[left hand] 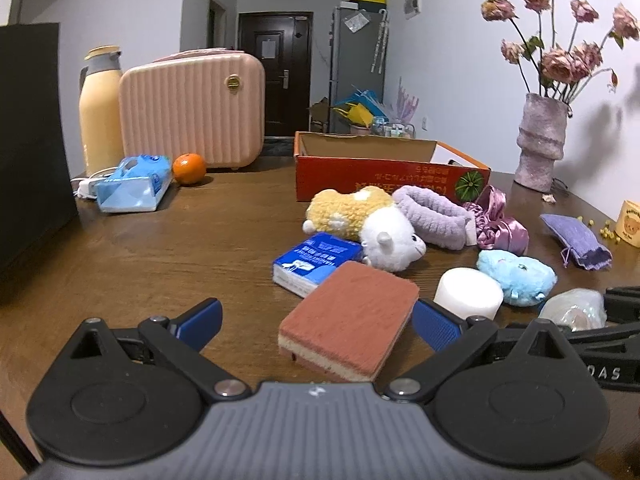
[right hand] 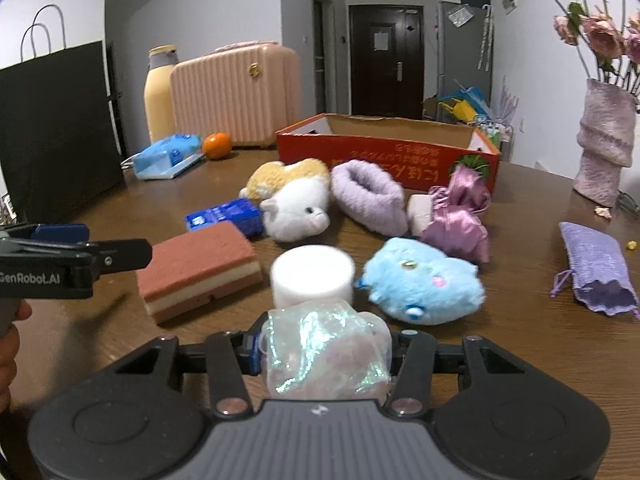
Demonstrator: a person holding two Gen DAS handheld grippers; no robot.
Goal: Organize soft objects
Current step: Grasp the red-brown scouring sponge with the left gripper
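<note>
My left gripper (left hand: pixel 316 326) is open, its blue fingers on either side of a red-brown sponge (left hand: pixel 352 320) lying on the table. My right gripper (right hand: pixel 326 354) is shut on an iridescent sheer pouch (right hand: pixel 326 354), also seen in the left wrist view (left hand: pixel 574 310). Ahead lie a white foam cylinder (right hand: pixel 312 276), a blue plush (right hand: pixel 424 282), a white-and-yellow plush (right hand: pixel 294 200), a lilac fuzzy headband (right hand: pixel 368 196), a pink satin bag (right hand: pixel 456 220) and a blue tissue pack (right hand: pixel 226 216). The open orange cardboard box (right hand: pixel 384 152) stands behind them.
A purple knit pouch (right hand: pixel 596 272) lies at the right. A vase of dried roses (right hand: pixel 604 140) stands back right. A pink case (right hand: pixel 236 96), a yellow thermos (right hand: pixel 160 92), a blue wipes pack (right hand: pixel 168 156) and an orange (right hand: pixel 217 145) stand back left, a black bag (right hand: pixel 56 128) at left.
</note>
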